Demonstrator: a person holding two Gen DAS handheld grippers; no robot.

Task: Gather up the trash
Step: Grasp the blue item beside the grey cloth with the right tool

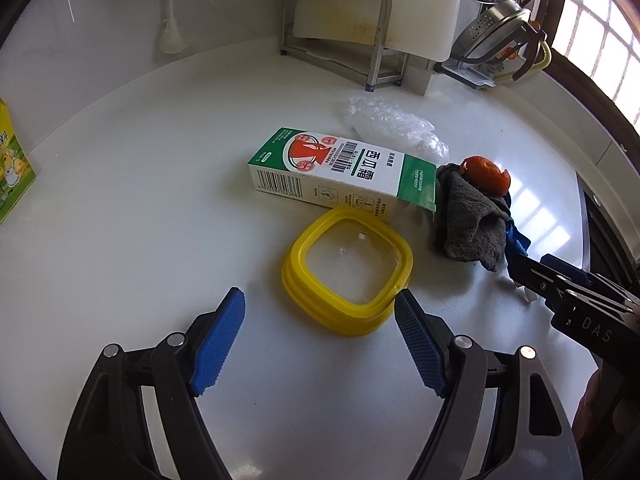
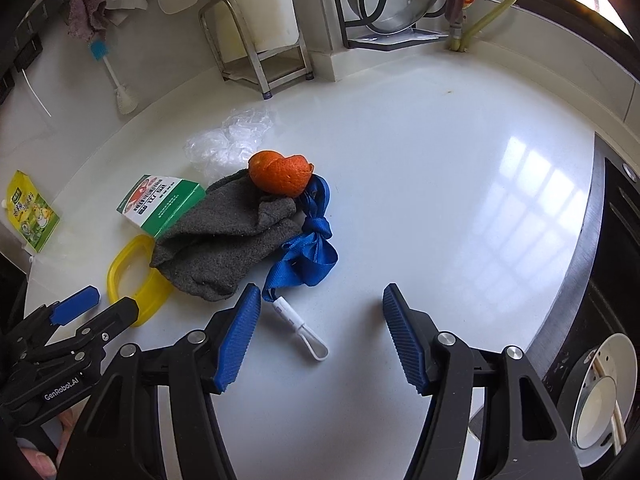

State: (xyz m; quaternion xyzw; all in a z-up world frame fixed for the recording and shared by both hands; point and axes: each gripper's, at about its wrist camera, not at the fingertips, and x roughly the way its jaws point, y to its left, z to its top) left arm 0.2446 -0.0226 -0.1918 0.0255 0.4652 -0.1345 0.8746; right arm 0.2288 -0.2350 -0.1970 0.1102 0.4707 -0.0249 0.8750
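Below, in the left wrist view, the left gripper fills the lower half of the frame, its two blue ribbed fingers spread wide and gripping nothing. Its right fingertip sits right at the near rim of a yellow lid lying flat on the white counter; whether they touch cannot be told. Beyond the lid, at the centre, lies a green and white carton, with crumpled clear plastic behind it.

Seen from the right wrist view, the right gripper also stands released, fingers well apart and empty, low in the frame. Its left fingertip is just beside a blue strap and a small white clip that lies between the fingers' line and the strap. Left of the strap, a grey cloth lies bunched, with an orange peel resting on its upper edge. A yellow-green pouch stands at the far left.
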